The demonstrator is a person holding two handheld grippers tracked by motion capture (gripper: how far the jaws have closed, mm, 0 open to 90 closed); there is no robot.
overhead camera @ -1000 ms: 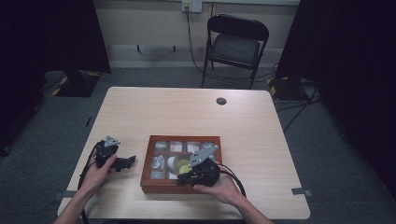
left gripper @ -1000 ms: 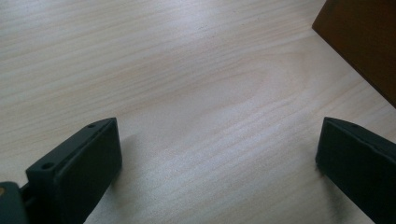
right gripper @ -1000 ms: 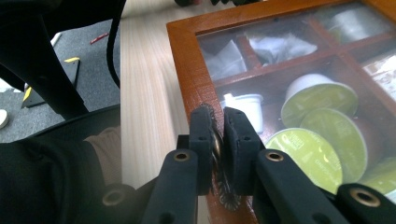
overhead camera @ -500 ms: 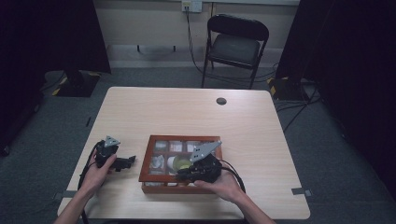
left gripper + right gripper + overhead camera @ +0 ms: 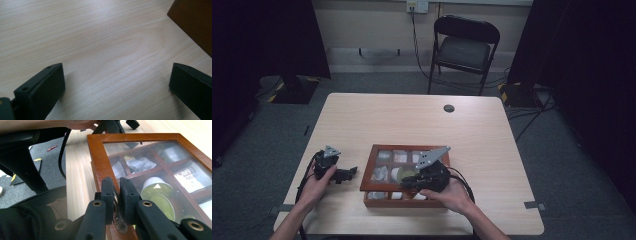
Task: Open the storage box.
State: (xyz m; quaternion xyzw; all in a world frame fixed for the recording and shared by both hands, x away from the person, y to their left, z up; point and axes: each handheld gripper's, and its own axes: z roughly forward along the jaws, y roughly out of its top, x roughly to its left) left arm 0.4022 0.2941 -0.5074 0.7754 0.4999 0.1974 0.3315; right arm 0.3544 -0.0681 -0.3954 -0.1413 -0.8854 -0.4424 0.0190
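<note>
A brown wooden box (image 5: 371, 172) with a glass lid (image 5: 160, 157) lies on the table near the front edge. Its compartments hold tea bags and a green-topped capsule (image 5: 156, 188). My right gripper (image 5: 408, 186) reaches over the box's front rim, pointing left along it. In the right gripper view it (image 5: 116, 185) is shut on a small metal latch (image 5: 117, 216) at the lid's frame. My left gripper (image 5: 349, 175) rests on the bare table left of the box. Its jaws stand wide open with nothing between them (image 5: 116, 85), and the box corner (image 5: 195, 22) lies just ahead.
The light wooden table (image 5: 422, 125) has a round cable grommet (image 5: 449, 108) at the back centre. A black folding chair (image 5: 464, 47) stands behind the table. Cables trail from both grippers toward the table's front edge.
</note>
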